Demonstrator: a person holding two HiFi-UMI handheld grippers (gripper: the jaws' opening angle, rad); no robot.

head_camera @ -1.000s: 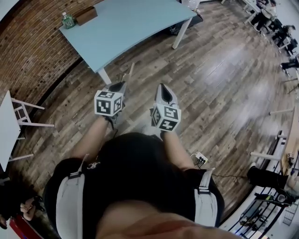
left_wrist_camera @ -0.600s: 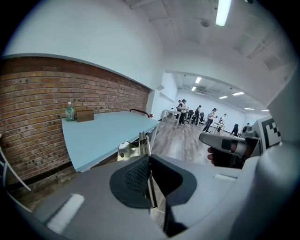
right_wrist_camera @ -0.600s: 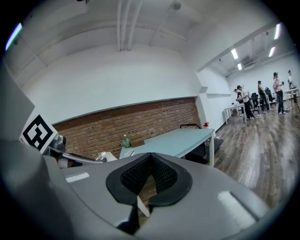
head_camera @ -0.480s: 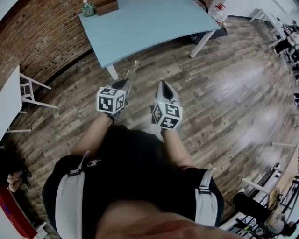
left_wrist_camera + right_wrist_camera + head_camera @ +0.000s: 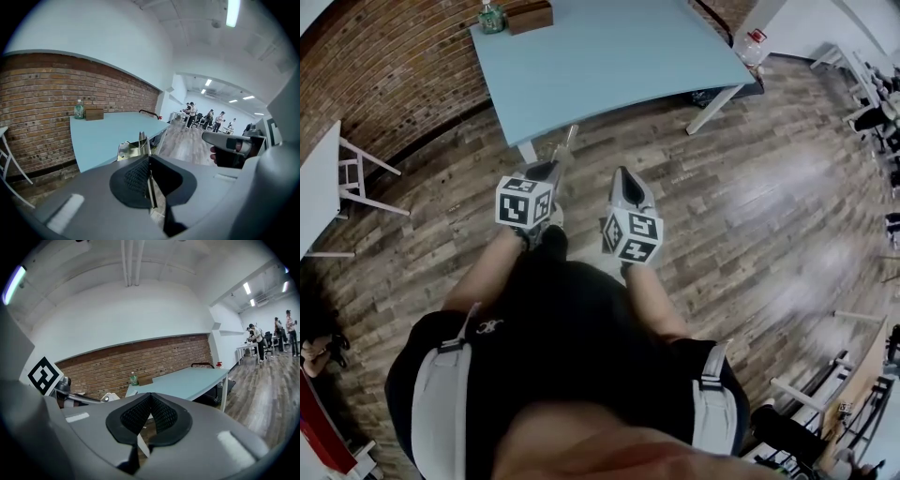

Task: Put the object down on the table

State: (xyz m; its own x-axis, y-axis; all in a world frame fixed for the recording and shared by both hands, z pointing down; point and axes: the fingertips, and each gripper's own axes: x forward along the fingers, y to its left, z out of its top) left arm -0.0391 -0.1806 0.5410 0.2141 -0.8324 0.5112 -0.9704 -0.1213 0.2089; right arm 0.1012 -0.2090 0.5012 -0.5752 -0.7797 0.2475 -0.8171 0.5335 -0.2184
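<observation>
Left gripper [image 5: 546, 172] is clamped, jaws almost together, on a thin metal object [image 5: 139, 144] that sticks out forward past its tips, with the far end near the edge of the blue table [image 5: 609, 66] but not over it; right gripper [image 5: 624, 184] is alongside, jaws together on nothing. I judge the step in hand to be the carry, set-down not yet begun. Next move: bring the object over the tabletop, lower it until it rests, then part the jaws.

A blue desk [image 5: 609, 56] is being backed by a brick wall [image 5: 384, 66] — plank floor [image 5: 750, 187] is being lit by ceiling strips [image 5: 232, 13].
</observation>
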